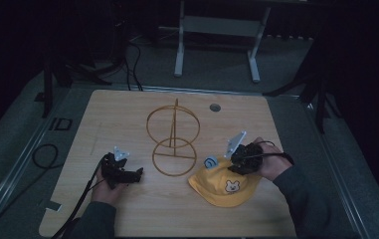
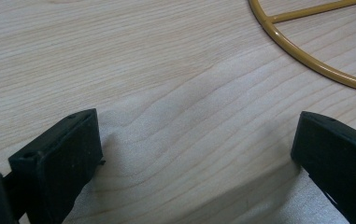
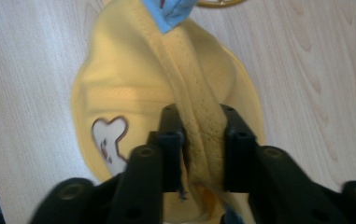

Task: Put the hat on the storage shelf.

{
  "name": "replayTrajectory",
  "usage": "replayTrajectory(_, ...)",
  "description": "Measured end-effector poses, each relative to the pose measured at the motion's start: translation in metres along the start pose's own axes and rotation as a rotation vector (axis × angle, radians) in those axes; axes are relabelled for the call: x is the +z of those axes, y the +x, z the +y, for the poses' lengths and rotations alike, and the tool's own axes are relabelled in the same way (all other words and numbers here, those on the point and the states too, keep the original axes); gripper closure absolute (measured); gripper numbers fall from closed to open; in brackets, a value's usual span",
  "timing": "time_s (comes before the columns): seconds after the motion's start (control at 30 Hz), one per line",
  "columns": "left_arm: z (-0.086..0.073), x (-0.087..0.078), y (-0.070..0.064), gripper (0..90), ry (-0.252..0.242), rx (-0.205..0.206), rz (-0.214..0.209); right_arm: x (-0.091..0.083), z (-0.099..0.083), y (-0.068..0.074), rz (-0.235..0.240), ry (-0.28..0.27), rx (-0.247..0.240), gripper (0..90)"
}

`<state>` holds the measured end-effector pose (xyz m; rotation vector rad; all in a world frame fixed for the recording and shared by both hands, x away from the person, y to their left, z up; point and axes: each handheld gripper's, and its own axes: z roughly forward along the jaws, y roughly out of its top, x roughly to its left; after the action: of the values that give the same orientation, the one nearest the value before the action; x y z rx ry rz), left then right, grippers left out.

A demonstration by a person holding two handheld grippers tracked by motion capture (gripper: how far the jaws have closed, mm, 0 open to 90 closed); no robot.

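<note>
Right gripper (image 3: pixel 199 135) is pinching a raised fold of the yellow cap (image 3: pixel 119 88), its two black jaws closing on a thick stitched seam. From above, that right gripper (image 1: pixel 240 158) is sitting on the cap's (image 1: pixel 227 186) upper edge, with the person's right hand (image 1: pixel 269 162) gripping it from behind. A bear-face patch (image 1: pixel 233 186) is showing on the cap's front, and a small blue tab (image 1: pixel 210 162) is sticking out at the cap's far-left edge. Left of the cap, well apart from it, the left gripper (image 1: pixel 127 174) is resting low over the wooden table (image 1: pixel 127 124), jaws spread wide with nothing between them. Beyond the cap, just past its blue tab, a gold wire stand (image 1: pixel 173 137) is standing upright, its base ring (image 2: pixel 306 56) lying just ahead of the left gripper.
</note>
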<state>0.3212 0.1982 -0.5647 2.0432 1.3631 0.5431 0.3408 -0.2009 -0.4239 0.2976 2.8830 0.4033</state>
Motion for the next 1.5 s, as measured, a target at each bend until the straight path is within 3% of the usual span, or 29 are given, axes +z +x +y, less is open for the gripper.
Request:
replayTrajectory(0.17,0.0,0.0,0.0,2.0,0.0,0.0,0.0,-0.004,-0.002,0.0,-0.026,-0.004,-0.016,78.4)
replayTrajectory(0.9,0.0,0.0,0.0,2.0,0.0,-0.001,0.0,-0.029,-0.016,-0.018,-0.106,-0.039,0.047,77.8)
replayTrajectory(1.5,0.0,0.0,0.0,2.0,-0.002,-0.005,0.0,-0.055,-0.024,-0.033,-0.164,-0.062,0.066,78.0)
